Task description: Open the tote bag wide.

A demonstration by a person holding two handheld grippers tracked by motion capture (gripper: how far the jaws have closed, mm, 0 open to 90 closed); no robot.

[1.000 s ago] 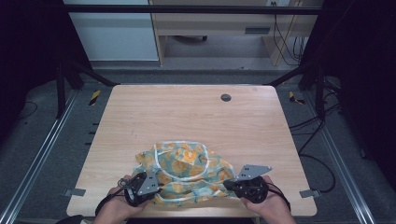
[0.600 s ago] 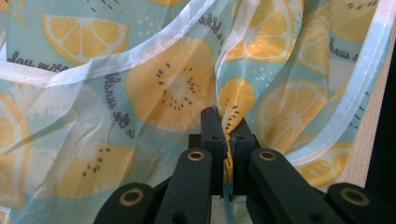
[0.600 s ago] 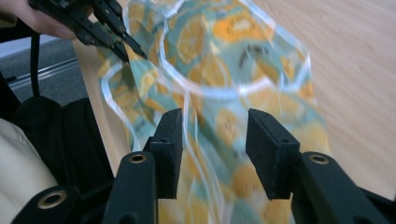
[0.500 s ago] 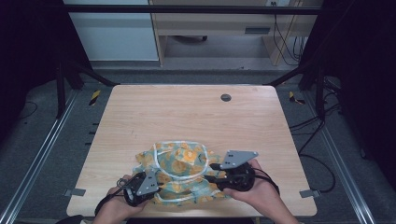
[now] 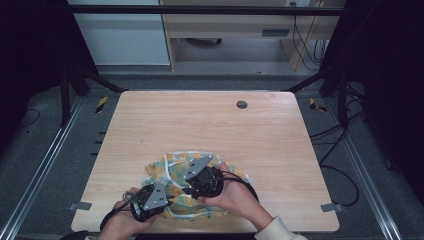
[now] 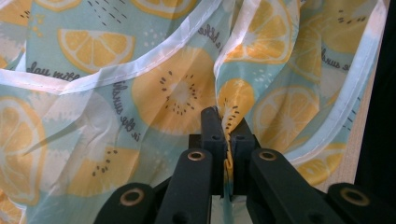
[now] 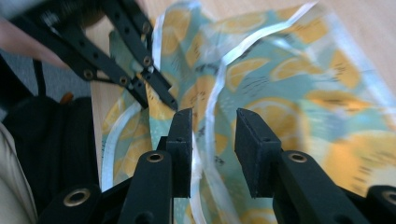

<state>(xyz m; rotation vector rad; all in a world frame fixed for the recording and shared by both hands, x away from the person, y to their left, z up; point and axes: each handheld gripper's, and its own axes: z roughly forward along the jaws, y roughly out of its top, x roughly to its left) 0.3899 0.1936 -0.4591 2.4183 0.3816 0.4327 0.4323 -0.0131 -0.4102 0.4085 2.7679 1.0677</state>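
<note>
A teal cloth printed with lemon slices and edged in white trim lies bunched near the table's front edge. My left gripper is shut on a raised fold of the cloth, its pads pinching the fabric between them. My right gripper hovers over the cloth just right of the left one, tips pointing left. In the right gripper view its jaws stand apart and have just been closing. The white trim runs through the gap without being pressed. The left gripper's fingers sit just beyond.
The light wooden table has a small dark grommet near its back edge. Black cables trail on the floor at the right. Metal rails run along both sides of the table.
My right gripper has moved left from the cloth's right edge to a spot over the cloth beside the left gripper. The left gripper has stayed put, holding its fold.
</note>
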